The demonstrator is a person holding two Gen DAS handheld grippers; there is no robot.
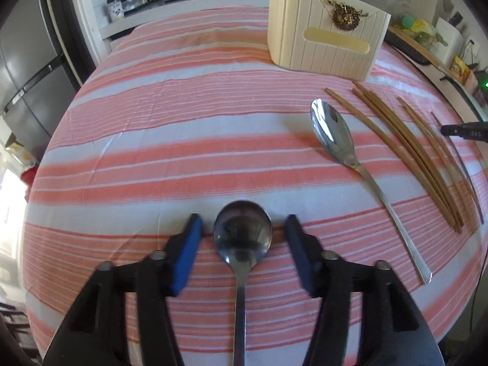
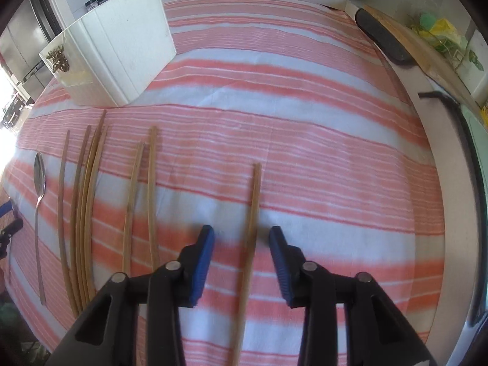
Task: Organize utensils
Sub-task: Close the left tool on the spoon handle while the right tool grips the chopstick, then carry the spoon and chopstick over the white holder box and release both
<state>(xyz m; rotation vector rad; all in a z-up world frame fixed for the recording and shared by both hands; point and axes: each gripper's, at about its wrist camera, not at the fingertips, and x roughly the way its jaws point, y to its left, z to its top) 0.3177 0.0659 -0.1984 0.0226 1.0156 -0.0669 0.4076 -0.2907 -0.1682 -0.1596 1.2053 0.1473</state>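
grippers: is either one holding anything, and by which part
Nothing is held, as far as shows. The spoon lies with its bowl between the open jaws of the left gripper, a chopstick between those of the right gripper; pads touch neither.

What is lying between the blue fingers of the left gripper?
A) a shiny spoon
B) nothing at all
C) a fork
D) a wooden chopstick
A: in the left wrist view the round bowl of a spoon sits between the blue fingers of the left gripper, its handle running back under the camera.
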